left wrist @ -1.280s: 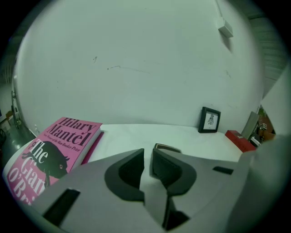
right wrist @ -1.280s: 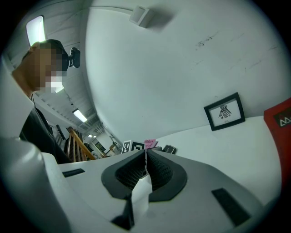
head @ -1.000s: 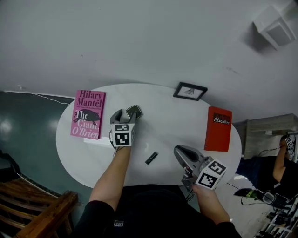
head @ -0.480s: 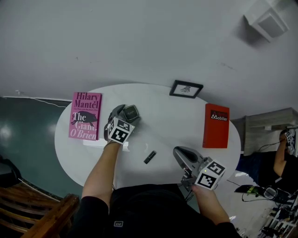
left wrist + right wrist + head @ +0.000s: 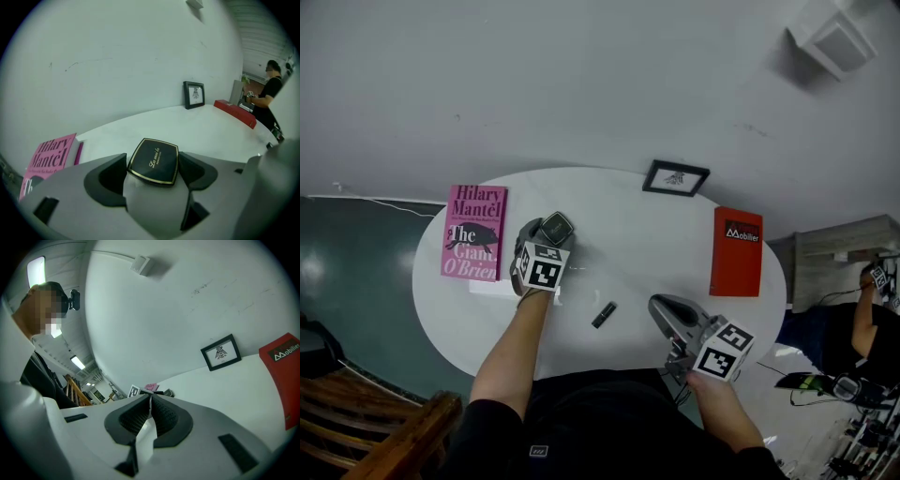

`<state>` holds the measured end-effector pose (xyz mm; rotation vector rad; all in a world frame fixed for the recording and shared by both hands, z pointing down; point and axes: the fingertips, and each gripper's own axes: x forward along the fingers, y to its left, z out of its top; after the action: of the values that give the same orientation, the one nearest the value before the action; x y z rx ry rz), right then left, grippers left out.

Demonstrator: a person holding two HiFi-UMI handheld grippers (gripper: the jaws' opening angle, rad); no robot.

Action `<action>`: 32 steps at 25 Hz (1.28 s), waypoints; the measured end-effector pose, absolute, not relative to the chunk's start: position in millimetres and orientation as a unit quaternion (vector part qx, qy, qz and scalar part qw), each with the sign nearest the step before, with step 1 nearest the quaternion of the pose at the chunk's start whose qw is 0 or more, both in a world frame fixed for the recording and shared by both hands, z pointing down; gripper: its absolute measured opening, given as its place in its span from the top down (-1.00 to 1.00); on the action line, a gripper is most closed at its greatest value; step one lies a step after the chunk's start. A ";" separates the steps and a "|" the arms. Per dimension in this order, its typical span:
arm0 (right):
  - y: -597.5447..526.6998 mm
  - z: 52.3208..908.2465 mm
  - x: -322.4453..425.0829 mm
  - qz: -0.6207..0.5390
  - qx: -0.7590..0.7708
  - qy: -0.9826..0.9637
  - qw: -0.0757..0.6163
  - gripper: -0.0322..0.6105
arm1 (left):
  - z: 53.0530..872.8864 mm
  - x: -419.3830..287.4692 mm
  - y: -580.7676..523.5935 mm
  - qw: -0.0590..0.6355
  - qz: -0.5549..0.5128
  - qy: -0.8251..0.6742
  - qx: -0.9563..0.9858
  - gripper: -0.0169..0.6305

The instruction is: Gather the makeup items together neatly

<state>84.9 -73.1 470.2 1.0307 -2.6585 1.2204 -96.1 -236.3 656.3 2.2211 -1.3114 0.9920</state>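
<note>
The black compact [image 5: 153, 161] with its gold edging is lying flat on the white round table [image 5: 628, 253], near the left side and just to the right of the pink book [image 5: 473, 232]. The left gripper [image 5: 544, 234] is straddling it. Its jaws have just been opening wide and then easing in a trifle, and they are standing far apart with the compact between them. The pads are sitting close beside its edges rather than pressing on it. A small black tube [image 5: 603, 316] is lying nearer the person, well apart from the compact and between the two grippers. The right gripper [image 5: 661, 307] is hovering over the table's near right part, its jaws pressing together on nothing. Farther off, a red book [image 5: 736, 251] is lying at the right and a small framed picture [image 5: 675, 178] is standing at the far edge.
</note>
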 end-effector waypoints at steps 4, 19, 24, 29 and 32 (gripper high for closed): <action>-71.6 471.6 82.1 0.397 0.329 -0.857 0.020 0.79 | 651.5 -97.9 -222.7 0.206 0.327 -0.493 0.779 -0.13; -65.1 473.0 81.5 0.401 0.333 -0.853 0.016 0.79 | 648.5 -84.9 -201.7 0.189 0.340 -0.504 0.771 -0.04; -62.4 475.4 81.8 0.402 0.338 -0.851 0.017 0.79 | 649.2 -87.9 -209.9 0.186 0.333 -0.517 0.767 0.05; -58.9 476.3 76.6 0.403 0.339 -0.850 0.017 0.79 | 648.9 -88.7 -210.9 0.200 0.322 -0.542 0.750 0.05; -56.5 474.3 73.6 0.400 0.340 -0.851 0.019 0.79 | 647.0 -86.4 -208.3 0.216 0.310 -0.550 0.745 0.05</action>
<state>73.6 -56.5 474.3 1.0548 -2.6423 1.2403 -86.4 -208.3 647.0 2.0644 -1.5231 0.8600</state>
